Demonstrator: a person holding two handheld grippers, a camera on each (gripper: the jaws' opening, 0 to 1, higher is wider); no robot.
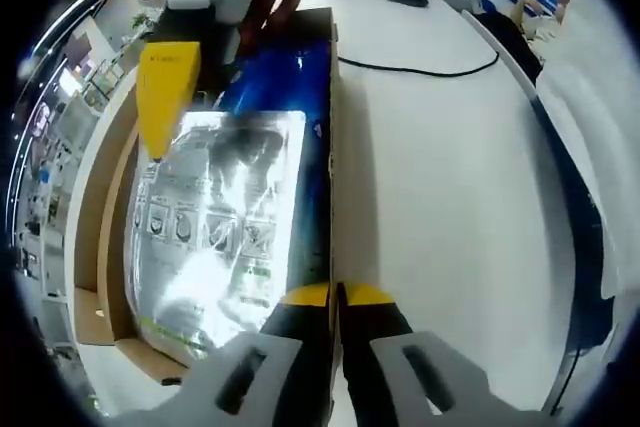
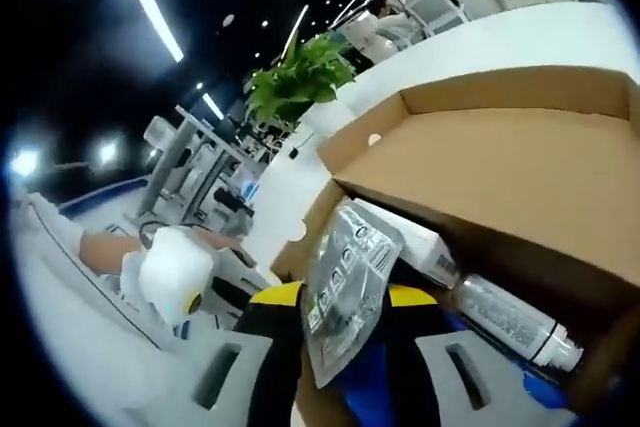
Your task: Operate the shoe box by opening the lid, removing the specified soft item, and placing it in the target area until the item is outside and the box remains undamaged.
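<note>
The open cardboard shoe box lies on a white table. Inside it, a silvery plastic bag printed with icons lies over a blue item. My left gripper is shut, pinching the top edge of the box's side wall. The right gripper's yellow finger comes in from the upper left and touches the bag's far corner. In the right gripper view, my right gripper is shut on the bag, which stands up between the jaws. The brown lid stands open behind it.
A black cable crosses the table beyond the box. A clear bottle-like item and a white pack lie under the lid. A green plant stands behind the box. A person's hand shows at the left.
</note>
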